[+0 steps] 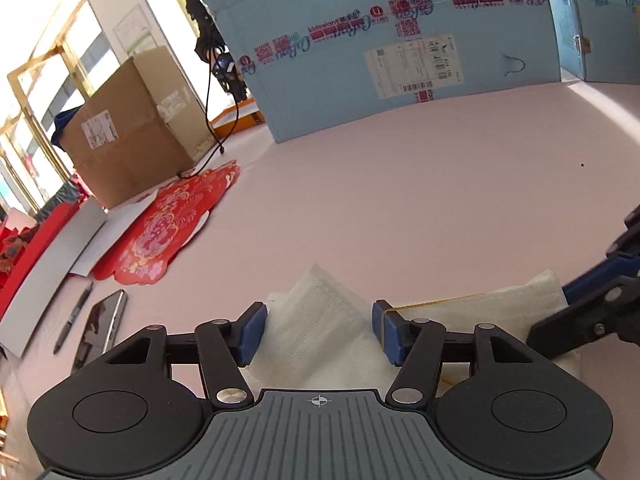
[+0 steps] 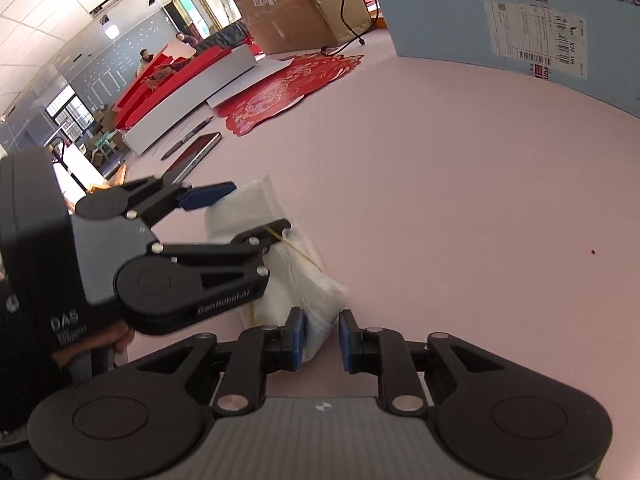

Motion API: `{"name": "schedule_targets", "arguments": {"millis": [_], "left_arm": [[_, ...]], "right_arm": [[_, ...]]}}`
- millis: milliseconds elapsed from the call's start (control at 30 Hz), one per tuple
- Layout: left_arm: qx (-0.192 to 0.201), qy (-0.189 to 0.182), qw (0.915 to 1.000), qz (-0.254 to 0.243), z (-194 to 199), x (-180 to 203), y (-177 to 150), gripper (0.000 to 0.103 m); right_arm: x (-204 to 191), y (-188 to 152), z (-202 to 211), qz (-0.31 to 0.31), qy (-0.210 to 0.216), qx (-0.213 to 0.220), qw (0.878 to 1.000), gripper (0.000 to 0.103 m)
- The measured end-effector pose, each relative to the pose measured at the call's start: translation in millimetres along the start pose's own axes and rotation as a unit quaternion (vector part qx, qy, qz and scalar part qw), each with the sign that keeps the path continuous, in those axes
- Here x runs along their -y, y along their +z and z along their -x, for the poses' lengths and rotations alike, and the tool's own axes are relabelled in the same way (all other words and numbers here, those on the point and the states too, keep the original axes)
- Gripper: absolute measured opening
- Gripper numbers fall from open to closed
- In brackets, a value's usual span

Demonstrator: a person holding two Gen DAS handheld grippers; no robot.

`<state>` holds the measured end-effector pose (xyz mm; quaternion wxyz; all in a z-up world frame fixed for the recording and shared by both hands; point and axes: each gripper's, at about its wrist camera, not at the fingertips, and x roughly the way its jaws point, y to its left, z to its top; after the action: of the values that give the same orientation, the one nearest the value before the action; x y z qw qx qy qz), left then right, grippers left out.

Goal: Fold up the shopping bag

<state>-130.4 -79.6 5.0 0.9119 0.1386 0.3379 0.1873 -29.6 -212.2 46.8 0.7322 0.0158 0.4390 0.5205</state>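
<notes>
A white non-woven shopping bag (image 1: 320,328), folded into a small bundle with a thin yellow band across it, lies on the pink table. My left gripper (image 1: 318,334) is open, its blue pads on either side of the bag's left folded corner. In the right wrist view the bag (image 2: 276,256) lies ahead and left. My right gripper (image 2: 322,340) is open, with the bag's near corner between its pads. The left gripper (image 2: 252,212) shows there from the side, its jaws spread over the bag. The right gripper's fingers (image 1: 592,280) enter the left wrist view at the right edge.
A red paper cutting (image 1: 168,228), a phone (image 1: 100,330) and a pen (image 1: 74,318) lie left on the pink table (image 1: 420,200). A large blue carton (image 1: 400,48) stands behind, a brown cardboard box (image 1: 128,132) at the far left. A person bends behind the carton.
</notes>
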Motion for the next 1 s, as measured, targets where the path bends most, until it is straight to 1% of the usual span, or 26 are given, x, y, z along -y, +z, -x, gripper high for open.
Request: {"name": "schedule_targets", "arguments": {"millis": [67, 100, 133, 167, 200, 267, 300, 333, 400, 433, 500, 533, 567, 600, 633, 667, 700, 767, 800, 833, 867, 900, 933, 967, 1000], "left_arm": [[0.002, -0.007, 1.0000, -0.003, 0, -2, 1, 0.059], [0.000, -0.016, 0.9999, -0.006, 0, -5, 5, 0.062], [0.001, -0.027, 0.9996, -0.004, 0, -9, 10, 0.065], [0.001, -0.038, 0.9993, -0.001, 0, -12, 14, 0.066], [0.003, -0.045, 0.9990, 0.008, 0, -16, 18, 0.066], [0.008, -0.060, 0.9977, 0.031, 0, -25, 26, 0.066], [0.009, -0.066, 0.9970, 0.039, -1, -28, 29, 0.067], [0.006, -0.076, 0.9953, 0.060, -3, -35, 32, 0.067], [-0.010, -0.106, 0.9860, 0.129, -9, -55, 38, 0.068], [-0.017, -0.118, 0.9804, 0.157, -12, -65, 40, 0.068], [-0.023, -0.129, 0.9748, 0.181, -15, -76, 42, 0.068], [-0.026, -0.134, 0.9728, 0.188, -16, -79, 43, 0.068], [-0.030, -0.139, 0.9707, 0.194, -17, -80, 44, 0.068], [-0.032, -0.152, 0.9675, 0.200, -16, -80, 45, 0.068], [-0.027, -0.156, 0.9688, 0.191, -12, -77, 48, 0.068], [-0.013, -0.160, 0.9738, 0.162, -6, -71, 51, 0.068], [-0.003, -0.158, 0.9788, 0.131, -1, -63, 52, 0.068], [0.022, -0.148, 0.9866, 0.065, 11, -45, 51, 0.068], [0.039, -0.144, 0.9883, 0.033, 16, -37, 50, 0.068], [0.062, -0.141, 0.9880, -0.013, 23, -28, 49, 0.068], [0.079, -0.150, 0.9838, -0.059, 28, -20, 49, 0.068], [0.096, -0.160, 0.9770, -0.104, 32, -13, 48, 0.068], [0.112, -0.169, 0.9679, -0.148, 37, -6, 48, 0.067], [0.118, -0.176, 0.9620, -0.172, 38, -2, 49, 0.067], [0.111, -0.199, 0.9556, -0.187, 34, -2, 52, 0.067]], "right_arm": [[0, 5, -7, -0.011, 0.013, -0.001, 1.000, 0.032], [-1, 6, -11, -0.012, 0.017, -0.006, 1.000, 0.023], [-5, 5, -14, -0.001, 0.015, -0.010, 1.000, 0.019], [-11, 4, -13, 0.018, 0.013, -0.004, 1.000, 0.016], [-20, 1, -11, 0.050, 0.003, 0.006, 0.999, 0.014], [-44, -5, -3, 0.142, -0.033, 0.036, 0.989, 0.014], [-55, -9, 0, 0.190, -0.053, 0.052, 0.979, 0.014], [-66, -14, 4, 0.245, -0.079, 0.069, 0.964, 0.014], [-85, -30, 8, 0.354, -0.121, 0.096, 0.922, 0.014], [-91, -38, 10, 0.395, -0.134, 0.108, 0.902, 0.014], [-98, -49, 14, 0.449, -0.153, 0.125, 0.871, 0.014], [-101, -55, 17, 0.476, -0.165, 0.135, 0.853, 0.013], [-103, -58, 18, 0.494, -0.172, 0.140, 0.840, 0.013], [-105, -61, 18, 0.507, -0.177, 0.142, 0.832, 0.013], [-106, -63, 19, 0.520, -0.182, 0.144, 0.822, 0.013], [-107, -63, 19, 0.526, -0.186, 0.143, 0.817, 0.013], [-107, -60, 18, 0.517, -0.188, 0.137, 0.824, 0.013], [-106, -50, 20, 0.479, -0.185, 0.125, 0.849, 0.013], [-107, -47, 19, 0.471, -0.180, 0.115, 0.856, 0.013], [-107, -46, 18, 0.469, -0.170, 0.101, 0.861, 0.013], [-107, -45, 18, 0.468, -0.161, 0.088, 0.865, 0.013], [-106, -46, 19, 0.470, -0.153, 0.080, 0.865, 0.012], [-105, -48, 20, 0.478, -0.146, 0.074, 0.863, 0.012], [-103, -50, 19, 0.488, -0.142, 0.069, 0.859, 0.012], [-101, -52, 17, 0.499, -0.138, 0.062, 0.853, 0.012]]}}
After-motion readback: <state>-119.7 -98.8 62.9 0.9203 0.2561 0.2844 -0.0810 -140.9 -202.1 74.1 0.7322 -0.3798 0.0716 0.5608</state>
